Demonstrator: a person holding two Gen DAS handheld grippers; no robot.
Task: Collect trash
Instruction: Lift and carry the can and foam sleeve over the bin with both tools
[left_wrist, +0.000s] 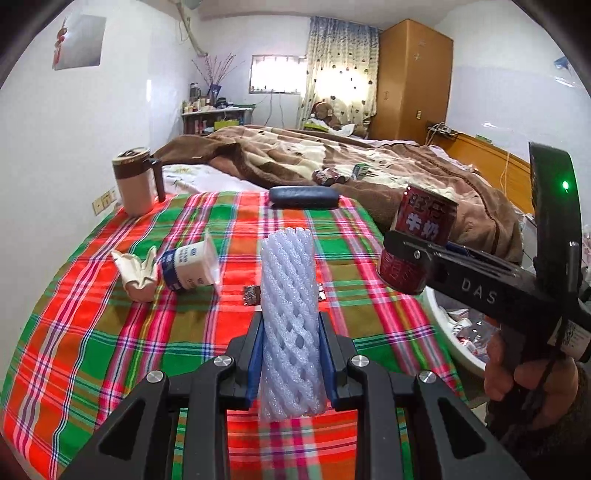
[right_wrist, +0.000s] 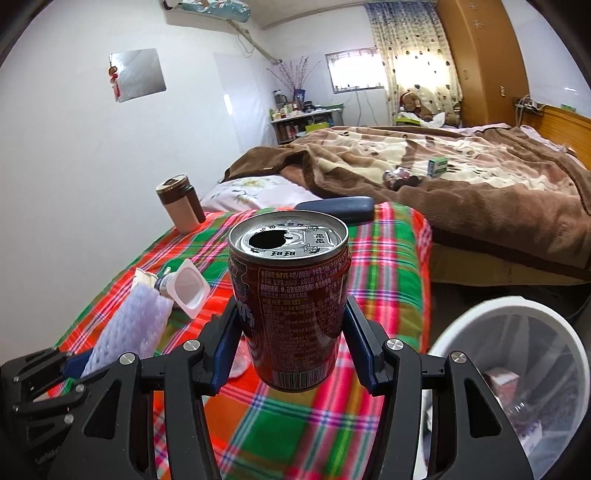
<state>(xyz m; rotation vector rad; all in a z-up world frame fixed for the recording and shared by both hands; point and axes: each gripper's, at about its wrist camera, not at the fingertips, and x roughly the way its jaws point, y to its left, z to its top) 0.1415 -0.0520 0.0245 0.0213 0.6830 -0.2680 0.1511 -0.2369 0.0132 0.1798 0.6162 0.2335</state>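
Inventory, trash run, positions ref. the white bin (right_wrist: 517, 354):

- Left hand-held gripper (left_wrist: 291, 339): jaws narrow, clamped on white foam fruit net (left_wrist: 290, 314), held upright above the plaid-covered bench (left_wrist: 92, 332), well left of bin.
- Right hand-held gripper (right_wrist: 291, 332): jaws fairly wide, clamped on red drink can (right_wrist: 291, 302), opened top up; just left of bin, not yet over it.
- Yogurt cup (left_wrist: 190, 267) on its side and crumpled paper (left_wrist: 135, 271) touching it, both on the bench; far left of bin. Look like trash left to collect.
- Mug (left_wrist: 136, 181) and dark case (left_wrist: 303, 196) at bench's far edge, further from bin; prob. not trash.
- Bed with brown blanket (right_wrist: 443, 177) beyond bin.

Step in hand (judged): carry both items to bin, drop. To do well: bring can fully over bin mouth before releasing; keep it upright in case dregs remain. Foam net is light and springy, so open left jaws low inside rim or it may drift out.

View diffs: only right wrist view shows bin mouth whole, w/ wrappers inside, plus can's open top. Only left wrist view shows person's hand (left_wrist: 532, 373) on right gripper's handle, and the crumpled paper clearly.
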